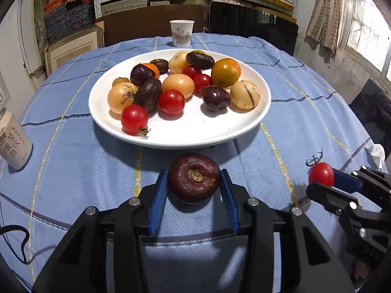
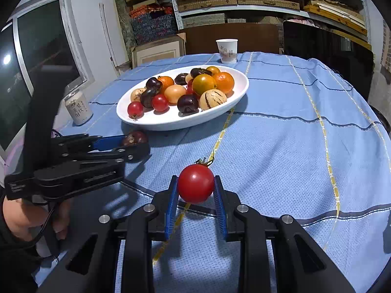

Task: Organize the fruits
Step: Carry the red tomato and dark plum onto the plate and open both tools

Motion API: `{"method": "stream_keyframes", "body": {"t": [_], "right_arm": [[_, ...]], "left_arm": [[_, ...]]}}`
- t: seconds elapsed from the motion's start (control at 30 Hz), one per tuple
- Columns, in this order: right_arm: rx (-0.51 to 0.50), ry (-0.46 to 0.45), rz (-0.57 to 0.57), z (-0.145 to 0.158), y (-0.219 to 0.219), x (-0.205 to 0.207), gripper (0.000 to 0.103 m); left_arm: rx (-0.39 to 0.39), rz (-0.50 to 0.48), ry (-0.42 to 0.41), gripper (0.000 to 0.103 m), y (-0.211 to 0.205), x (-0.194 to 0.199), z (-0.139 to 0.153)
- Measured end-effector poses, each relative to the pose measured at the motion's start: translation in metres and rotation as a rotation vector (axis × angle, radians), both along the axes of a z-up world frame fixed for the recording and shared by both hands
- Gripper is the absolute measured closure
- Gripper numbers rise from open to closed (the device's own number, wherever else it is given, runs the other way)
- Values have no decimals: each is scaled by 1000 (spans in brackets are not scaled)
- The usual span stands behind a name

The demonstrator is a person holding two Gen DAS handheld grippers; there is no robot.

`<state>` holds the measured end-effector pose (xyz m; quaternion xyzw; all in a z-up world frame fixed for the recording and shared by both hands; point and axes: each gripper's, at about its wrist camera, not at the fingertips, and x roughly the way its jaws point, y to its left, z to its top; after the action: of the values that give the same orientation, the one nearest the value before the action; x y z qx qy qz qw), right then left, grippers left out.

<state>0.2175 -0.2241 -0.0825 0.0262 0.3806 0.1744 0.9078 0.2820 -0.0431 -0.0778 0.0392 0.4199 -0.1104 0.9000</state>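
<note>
A white plate (image 1: 180, 141) in the middle of the blue checked tablecloth carries several fruits: red tomatoes, dark purple ones, pale striped ones and orange ones. In front of the plate, my left gripper (image 1: 193, 171) is shut on a dark purple-brown fruit (image 1: 194, 178) that rests on the cloth, with a blue pad against each side. To its right, my right gripper (image 2: 195, 178) is shut on a red cherry tomato (image 2: 195, 183) with a green stem, just above the cloth. The right wrist view shows the left gripper (image 2: 135, 144) with its fruit (image 2: 134, 136) near the plate (image 2: 171, 124).
A paper cup (image 1: 182, 33) stands at the table's far edge. A pale drink can (image 1: 14, 144) stands left of the plate. A crumpled tissue (image 1: 375, 151) lies at the right edge. Dark chairs and stacked shelves lie beyond. A hand (image 2: 19, 217) holds the left gripper's handle.
</note>
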Motion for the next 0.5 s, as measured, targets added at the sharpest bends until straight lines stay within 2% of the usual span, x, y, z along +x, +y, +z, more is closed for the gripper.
{"method": "stream_keyframes", "body": {"t": [0.5], "right_arm": [[-11, -63, -18, 12, 0, -16, 74]], "left_arm": [[-36, 1, -125, 61, 21, -60, 49]]}}
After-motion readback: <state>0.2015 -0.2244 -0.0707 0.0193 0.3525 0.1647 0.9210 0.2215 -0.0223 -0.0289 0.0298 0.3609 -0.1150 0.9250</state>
